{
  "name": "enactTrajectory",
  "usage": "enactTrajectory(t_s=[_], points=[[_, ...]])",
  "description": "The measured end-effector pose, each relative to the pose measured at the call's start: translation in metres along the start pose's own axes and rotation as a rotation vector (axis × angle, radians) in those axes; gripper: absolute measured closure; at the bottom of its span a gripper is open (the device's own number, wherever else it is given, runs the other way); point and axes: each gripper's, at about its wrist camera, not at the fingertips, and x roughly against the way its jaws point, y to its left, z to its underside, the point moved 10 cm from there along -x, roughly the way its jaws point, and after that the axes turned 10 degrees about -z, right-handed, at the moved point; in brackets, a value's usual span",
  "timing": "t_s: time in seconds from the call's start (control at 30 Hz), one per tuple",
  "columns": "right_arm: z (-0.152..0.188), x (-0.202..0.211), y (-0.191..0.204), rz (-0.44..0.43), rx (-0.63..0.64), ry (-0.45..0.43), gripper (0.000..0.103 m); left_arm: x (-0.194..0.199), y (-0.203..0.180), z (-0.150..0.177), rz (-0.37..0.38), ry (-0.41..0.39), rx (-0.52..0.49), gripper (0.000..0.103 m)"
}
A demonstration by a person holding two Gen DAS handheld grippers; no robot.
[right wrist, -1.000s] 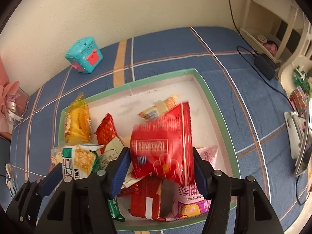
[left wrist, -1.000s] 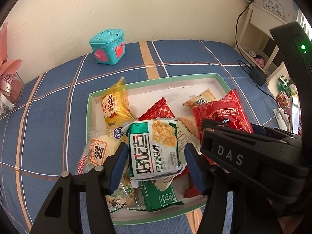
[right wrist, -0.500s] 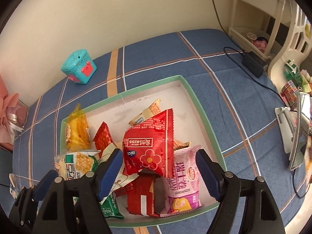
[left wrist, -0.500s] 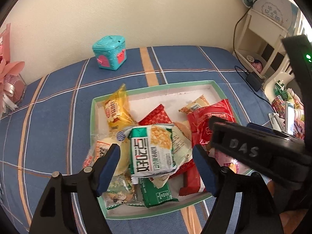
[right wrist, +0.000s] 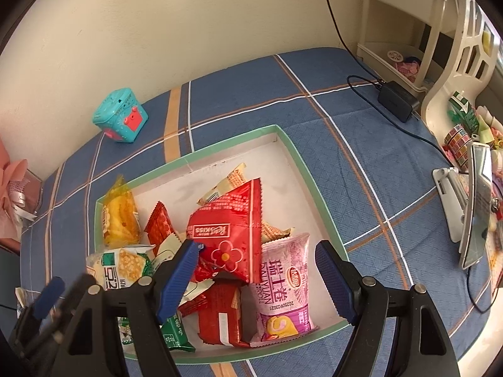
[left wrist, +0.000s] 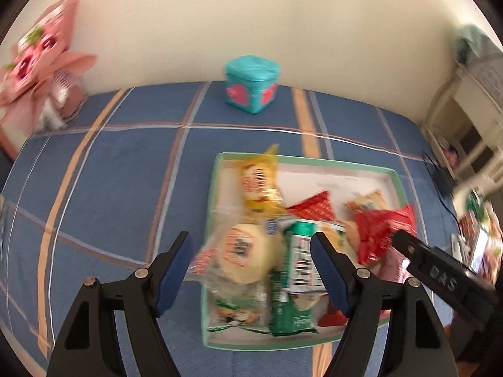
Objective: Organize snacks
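A green-rimmed white tray [right wrist: 301, 169] [left wrist: 314, 158] on the blue checked cloth holds several snack packets. My right gripper [right wrist: 257, 251] hangs open above its near end, over the red flower-printed packet [right wrist: 229, 229] and the pink roll packet [right wrist: 283, 286]; neither pad touches them. My left gripper [left wrist: 251, 251] is open too, above the tray's left edge, over a round bun packet [left wrist: 242, 251] and the green-and-white packet [left wrist: 301, 260]. That view is blurred. A yellow cake packet [right wrist: 121, 216] leans in the far left corner. Each gripper shows at the edge of the other's view.
A teal toy box [right wrist: 121, 116] stands by the wall behind the tray. A pink bouquet [left wrist: 34, 72] is at the far left. On the right are a black charger with cable [right wrist: 397, 100], a phone on a stand [right wrist: 476, 213] and white shelves [right wrist: 402, 31].
Both grippers opened. The left let go of the green-and-white packet and swung left and up; the right dropped the red packet onto the pile and stayed in place.
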Motion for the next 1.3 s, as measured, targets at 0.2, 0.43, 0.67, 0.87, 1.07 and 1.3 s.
enactTrajectory(t_s=[0.2,0.43,0.67,0.87,1.07,1.3], points=[[0.003,0.002,0.024,-0.001,0.068,-0.003,0.023,-0.007,0.023,-0.001,-0.054,0.013,0.045,0.025],[0.007,0.001,0.042,0.014,0.150,-0.014,0.002,-0.007,0.034,-0.007,-0.070,-0.014,0.064,0.005],[0.007,0.002,0.048,-0.002,0.168,-0.021,0.000,-0.010,0.046,-0.008,-0.080,-0.012,0.079,0.005],[0.010,0.008,0.051,-0.004,0.187,-0.039,0.000,-0.006,0.059,-0.005,-0.152,-0.025,0.067,0.005],[0.019,0.014,0.057,-0.001,0.218,-0.060,0.000,-0.001,0.073,0.006,-0.207,-0.019,0.056,0.005],[0.039,0.012,0.069,-0.038,0.198,-0.041,0.000,0.008,0.090,0.024,-0.238,0.003,0.048,0.005]])
